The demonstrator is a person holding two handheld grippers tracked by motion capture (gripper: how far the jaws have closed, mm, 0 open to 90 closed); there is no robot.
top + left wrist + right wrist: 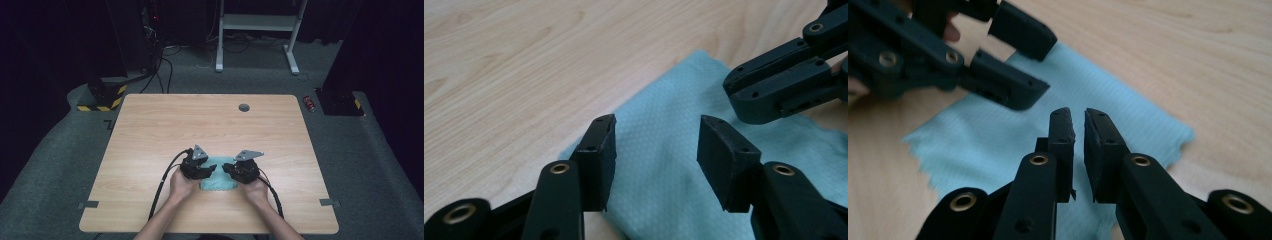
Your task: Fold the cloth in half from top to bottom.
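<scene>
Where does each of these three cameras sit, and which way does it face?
High view: above the person's side, facing forward and down on the light wooden table; forearms show.
Left gripper view: rides the left gripper, jaws apart over the light blue cloth.
Right gripper view: rides the right gripper, jaws nearly together.
Both gripper views share the cloth and each other's gripper.

A light wooden desk [210, 125] stands on grey carpet. A teal cloth [218, 179] lies flat near the desk's front edge, and everything else is placed from it. The left claw [212, 169] sits at the cloth's left edge, its grey plate above it; the right claw [227, 170] sits at the cloth's right edge, tips pointing inward over the cloth. How wide either stands cannot be made out here. Two forearms come in behind the cloth from the front edge. Well beyond the cloth, a small grey disc [244, 107] marks the far side. Off to the cloth's far right, a red can [310, 103] lies on the carpet.
</scene>
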